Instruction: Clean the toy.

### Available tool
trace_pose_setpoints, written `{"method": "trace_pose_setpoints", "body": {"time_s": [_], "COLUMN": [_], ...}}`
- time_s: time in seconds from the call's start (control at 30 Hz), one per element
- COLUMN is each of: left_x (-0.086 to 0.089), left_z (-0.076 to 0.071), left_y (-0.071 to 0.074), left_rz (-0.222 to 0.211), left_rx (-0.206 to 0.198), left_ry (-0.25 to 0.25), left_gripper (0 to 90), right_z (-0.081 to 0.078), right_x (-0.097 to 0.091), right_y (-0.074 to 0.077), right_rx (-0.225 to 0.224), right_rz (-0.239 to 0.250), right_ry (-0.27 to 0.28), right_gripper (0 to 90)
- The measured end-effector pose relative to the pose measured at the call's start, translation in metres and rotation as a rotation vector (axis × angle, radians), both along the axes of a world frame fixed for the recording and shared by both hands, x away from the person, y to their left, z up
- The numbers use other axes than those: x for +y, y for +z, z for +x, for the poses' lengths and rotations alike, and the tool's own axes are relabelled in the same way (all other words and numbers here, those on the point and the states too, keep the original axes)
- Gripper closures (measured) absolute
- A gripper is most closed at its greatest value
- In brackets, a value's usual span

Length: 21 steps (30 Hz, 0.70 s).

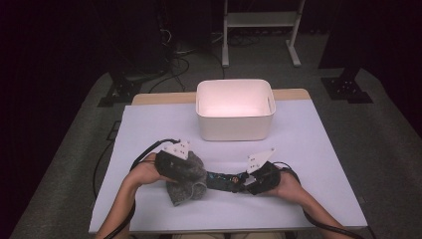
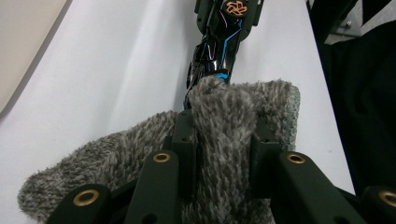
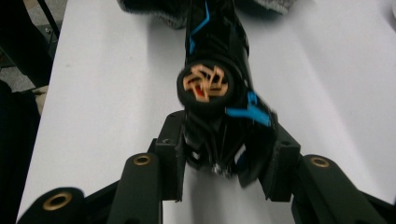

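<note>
Two grippers, one fuzzy sock, one black toy

White table (image 1: 308,149) with dark floor round it carries three loose things: one white bin (image 1: 235,108) at the middle of its far edge, one grey fuzzy sock (image 1: 188,180) and one glossy black toy with blue lines (image 1: 223,180), both near the front edge. One hand works each of two tools. Left gripper (image 2: 222,154) is clamped narrow on a fold of the sock, whose mouth sits over one end of the toy. Right gripper (image 3: 224,163) grips the toy's other end, beside the gold emblem (image 3: 205,84)
</note>
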<state>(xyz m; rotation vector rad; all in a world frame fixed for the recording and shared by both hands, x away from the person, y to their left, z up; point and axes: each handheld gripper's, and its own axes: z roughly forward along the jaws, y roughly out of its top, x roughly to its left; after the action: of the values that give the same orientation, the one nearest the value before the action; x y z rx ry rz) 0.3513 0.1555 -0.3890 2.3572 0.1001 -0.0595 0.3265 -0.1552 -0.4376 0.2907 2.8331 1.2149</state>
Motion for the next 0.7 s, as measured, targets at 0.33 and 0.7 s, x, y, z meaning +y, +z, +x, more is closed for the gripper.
{"method": "trace_pose_setpoints", "body": {"time_s": [0.33,0.7], "left_x": [-0.001,-0.017], "left_z": [0.001,0.001], "left_y": [-0.008,-0.008], "left_rz": [-0.038,-0.039], "left_rx": [0.025,0.026], "left_ry": [0.006,-0.033], "left_gripper": [70.4,70.6], "right_z": [0.005,0.003], "right_x": [0.005,0.016], "right_y": [0.005,0.011], "right_rx": [0.04,-0.013], "right_rz": [-0.016,-0.051], "right_ry": [-0.009,0.009], "right_gripper": [45.2,56.4]}}
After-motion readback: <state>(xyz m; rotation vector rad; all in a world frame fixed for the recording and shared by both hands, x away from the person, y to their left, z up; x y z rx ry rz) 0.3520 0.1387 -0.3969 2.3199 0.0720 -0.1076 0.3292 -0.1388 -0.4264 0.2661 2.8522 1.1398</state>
